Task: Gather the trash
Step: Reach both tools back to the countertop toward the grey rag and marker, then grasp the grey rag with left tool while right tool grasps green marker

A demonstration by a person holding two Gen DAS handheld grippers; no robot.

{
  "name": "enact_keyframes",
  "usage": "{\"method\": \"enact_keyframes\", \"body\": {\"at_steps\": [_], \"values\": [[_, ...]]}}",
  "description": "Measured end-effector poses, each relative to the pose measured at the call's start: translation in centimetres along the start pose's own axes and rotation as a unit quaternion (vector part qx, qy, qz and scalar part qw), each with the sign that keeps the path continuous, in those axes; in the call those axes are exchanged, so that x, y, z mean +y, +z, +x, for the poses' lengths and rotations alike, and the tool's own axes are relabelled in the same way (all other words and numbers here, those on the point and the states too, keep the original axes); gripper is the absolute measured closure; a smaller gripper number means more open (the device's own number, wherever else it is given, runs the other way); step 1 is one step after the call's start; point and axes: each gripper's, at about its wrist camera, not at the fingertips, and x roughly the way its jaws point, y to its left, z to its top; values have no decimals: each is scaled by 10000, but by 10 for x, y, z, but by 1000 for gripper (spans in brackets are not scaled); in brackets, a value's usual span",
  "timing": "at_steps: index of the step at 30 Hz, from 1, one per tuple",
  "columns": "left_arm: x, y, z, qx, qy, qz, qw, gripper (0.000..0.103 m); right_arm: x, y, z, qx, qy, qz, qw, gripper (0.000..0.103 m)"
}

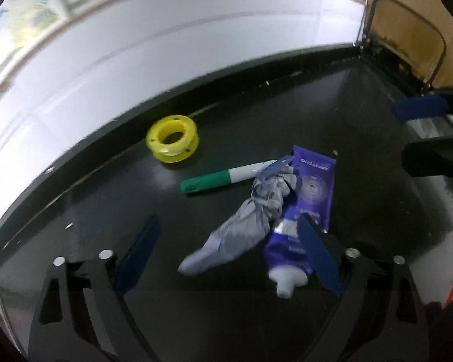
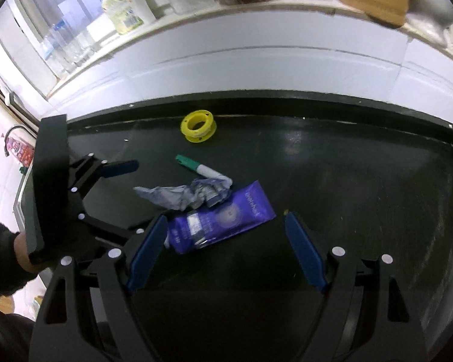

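1. The black glossy countertop [image 2: 347, 181] carries the trash: a crumpled grey-white wrapper [image 2: 184, 196] lying against a purple squeezed tube [image 2: 226, 223].
2. A green-capped white marker [image 2: 193, 164] lies at 12 o'clock from the wrapper; a yellow plastic tape spool [image 2: 198, 128] sits farther out at 12 o'clock.
3. The left gripper [image 1: 226, 250] is open, its jaws standing either side of the wrapper and tube.
4. The right gripper [image 2: 226, 253] is open, holding nothing; the tube lies between its blue pads [image 2: 145, 253].

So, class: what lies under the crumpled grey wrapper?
The crumpled grey wrapper overlaps the green marker at its white end and the purple tube; anything else beneath is hidden.
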Motion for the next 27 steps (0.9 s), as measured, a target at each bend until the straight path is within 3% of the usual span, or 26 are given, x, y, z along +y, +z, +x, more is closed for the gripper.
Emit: {"method": "enact_keyframes", "body": {"at_steps": [4, 8, 15, 18, 24, 26, 27], "values": [[-1, 4, 28, 277, -236, 104, 9993, 43, -13, 11, 29, 239, 63, -52, 9997, 25], [-4, 3, 33, 314, -220, 314, 9988, 80, -18, 22, 60, 452, 176, -270, 9985, 25], [14, 0, 9, 195, -180, -20, 9996, 83, 0, 38, 111, 680, 289, -1100, 9912, 25], [29, -6, -10, 114, -46, -380, 9992, 83, 11, 48, 127, 809, 591, -1086, 9890, 25], [58, -23, -34, 76, 245, -1193, 9925, 83, 41, 56, 142, 763, 230, -1102, 9907, 23], [66, -33, -39, 116, 353, -1350, 9901, 83, 52, 55, 141, 669, -8, -1142, 9912, 35], [69, -40, -43, 130, 398, -1406, 9892, 83, 56, 55, 141, 612, -108, -1197, 9909, 55]]}}
